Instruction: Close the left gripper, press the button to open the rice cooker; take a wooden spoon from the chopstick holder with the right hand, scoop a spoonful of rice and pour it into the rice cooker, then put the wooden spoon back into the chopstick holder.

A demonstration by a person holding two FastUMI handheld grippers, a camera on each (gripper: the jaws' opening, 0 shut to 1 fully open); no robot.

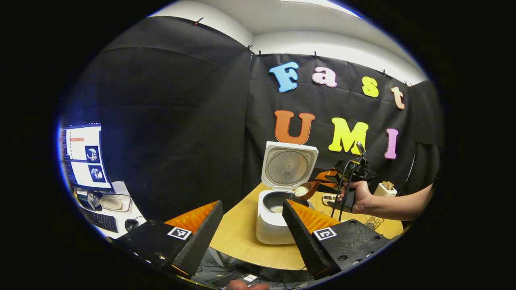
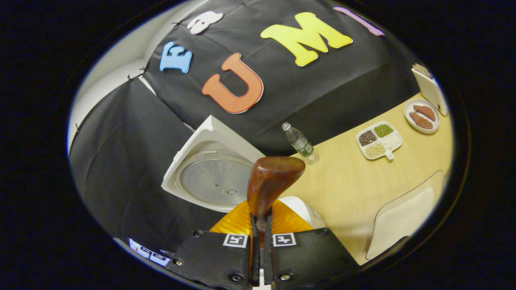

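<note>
right hand-held gripper (image 2: 261, 237): clamped tight on the wooden spoon (image 2: 269, 183), both fingers pressing its handle, bowl sticking out ahead of me.
left hand-held gripper (image 1: 252, 223): fingers spread wide, nothing between them, hanging back at the near edge of the desk (image 1: 238, 237).
spoon position: in the left gripper view my right hand (image 1: 358, 197) has the spoon bowl over the open pot, a heap of white rice (image 1: 301, 190) riding in it, not yet tipped out.
spoon handling: i reckon it's light and stiff, polished wood so a bit slick; best gripped on the handle well back from the bowl, as i have it, so a wrist roll pours cleanly.
spoon looks: glossy reddish-brown, rounded back of the bowl facing my camera.
rice handling: loose grains, they'll spill at any tilt, so i'd keep the spoon level until it's well over the pot.
rice cooker (image 1: 278, 217): white, lid (image 1: 288, 165) standing upright and open, dark inner pot with a little rice at the bottom; it sits just beyond my left fingers.
further out: a water bottle (image 2: 300, 143), a divided dish of beans (image 2: 377, 139) and a plate (image 2: 421, 114) on the desk, well apart from the cooker.
</note>
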